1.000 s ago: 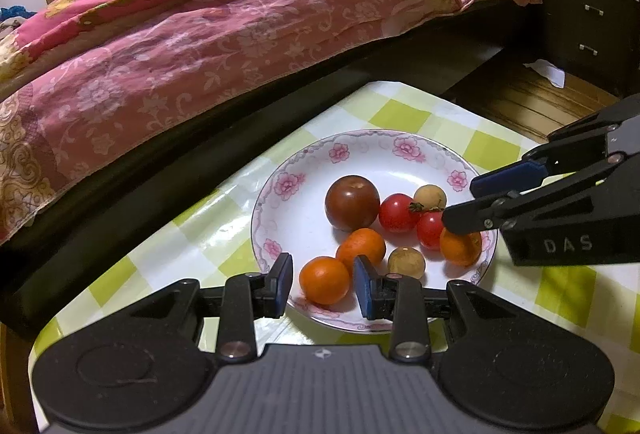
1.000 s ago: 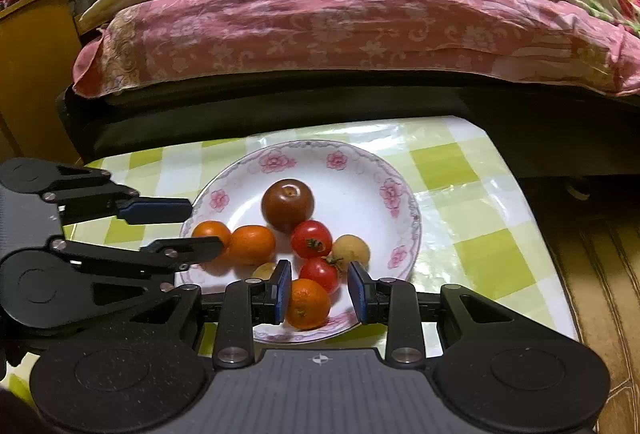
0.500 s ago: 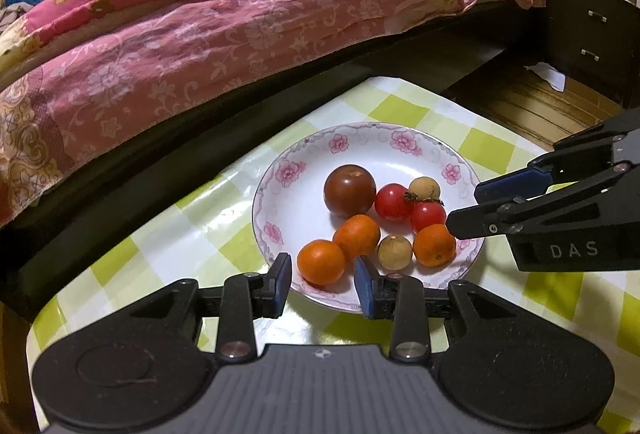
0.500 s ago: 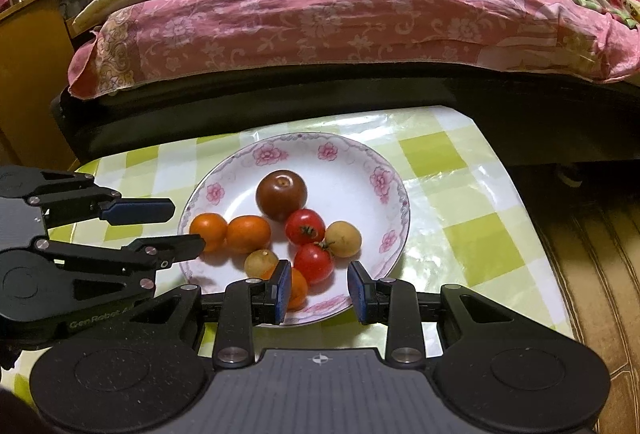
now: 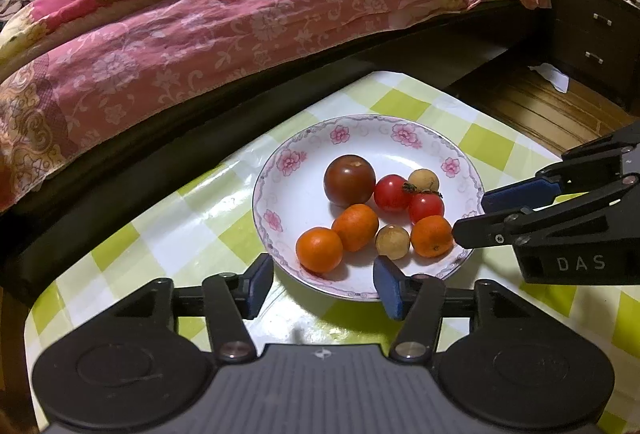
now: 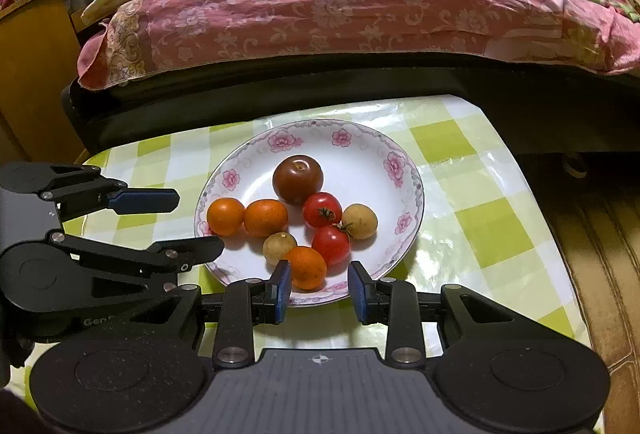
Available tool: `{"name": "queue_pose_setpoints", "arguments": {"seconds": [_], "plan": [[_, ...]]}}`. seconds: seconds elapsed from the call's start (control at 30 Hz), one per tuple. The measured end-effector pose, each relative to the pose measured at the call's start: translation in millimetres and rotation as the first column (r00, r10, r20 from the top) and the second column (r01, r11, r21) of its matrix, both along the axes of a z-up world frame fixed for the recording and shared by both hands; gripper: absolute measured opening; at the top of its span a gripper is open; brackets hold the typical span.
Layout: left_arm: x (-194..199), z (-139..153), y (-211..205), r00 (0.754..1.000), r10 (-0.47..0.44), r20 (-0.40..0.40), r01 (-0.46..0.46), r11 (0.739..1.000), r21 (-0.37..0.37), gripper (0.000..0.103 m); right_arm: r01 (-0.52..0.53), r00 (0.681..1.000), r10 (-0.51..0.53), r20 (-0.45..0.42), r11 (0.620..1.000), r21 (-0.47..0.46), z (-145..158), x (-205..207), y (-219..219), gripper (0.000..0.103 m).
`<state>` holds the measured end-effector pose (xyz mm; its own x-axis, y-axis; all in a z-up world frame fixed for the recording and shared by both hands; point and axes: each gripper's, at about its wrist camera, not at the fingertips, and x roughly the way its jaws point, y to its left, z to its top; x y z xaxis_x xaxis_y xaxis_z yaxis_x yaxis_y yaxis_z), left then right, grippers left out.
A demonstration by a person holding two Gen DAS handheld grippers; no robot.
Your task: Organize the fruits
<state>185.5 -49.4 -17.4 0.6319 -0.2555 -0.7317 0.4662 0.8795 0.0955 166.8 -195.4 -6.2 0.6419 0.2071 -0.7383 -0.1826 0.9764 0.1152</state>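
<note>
A white floral plate [image 5: 304, 149] [image 6: 372, 149] on a green-checked table holds several fruits: a dark tomato [image 5: 349, 174] [image 6: 297, 179], two red cherry tomatoes [image 5: 426, 207] [image 6: 322, 209], three small oranges [image 5: 319, 249] [image 6: 225, 216] and two tan longans [image 5: 393, 242] [image 6: 359, 221]. My left gripper [image 5: 323, 286] is open and empty, just short of the plate's near rim. My right gripper [image 6: 318, 290] is open and empty at the plate's rim, with one orange [image 6: 306, 267] just ahead of its fingers. Each gripper shows in the other's view: right [image 5: 472, 211], left [image 6: 196, 222].
A bed with a pink floral quilt [image 5: 240, 17] [image 6: 340, 5] runs behind the table, its dark frame close to the far edge. A dark drawer cabinet [image 5: 596, 33] and wooden floor [image 5: 532, 105] lie to the right. A wooden cabinet [image 6: 32, 65] stands left.
Both grippers have drawn back from the plate toward the near side. The oranges that lay between their fingers now lie ahead of them on the plate. Both jaws stand wider.
</note>
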Motion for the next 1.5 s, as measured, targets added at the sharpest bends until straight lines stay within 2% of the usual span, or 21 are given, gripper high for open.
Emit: {"name": "queue_pose_setpoints", "arguments": {"seconds": [0.2, 0.97, 1.5], "plan": [[-3.7, -1.0, 4.3, 1.0, 0.03, 0.006, -0.03, 0.999, 0.013, 0.073, 0.011, 1.0, -0.011, -0.007, 1.0, 0.013, 0.8, -3.8, -0.9, 0.028], [-14.7, 1.3, 9.2, 0.997, 0.073, 0.034, -0.075, 0.996, 0.05, 0.09, 0.015, 1.0, -0.015, -0.025, 1.0, 0.012, -2.3, -13.8, 5.5, 0.032], [-11.7, 2.0, 8.8, 0.991, 0.132, -0.033, -0.131, 0.991, 0.021, 0.1, 0.031, 0.999, -0.03, -0.024, 1.0, 0.006, -0.2, -16.2, 5.4, 0.033]]}}
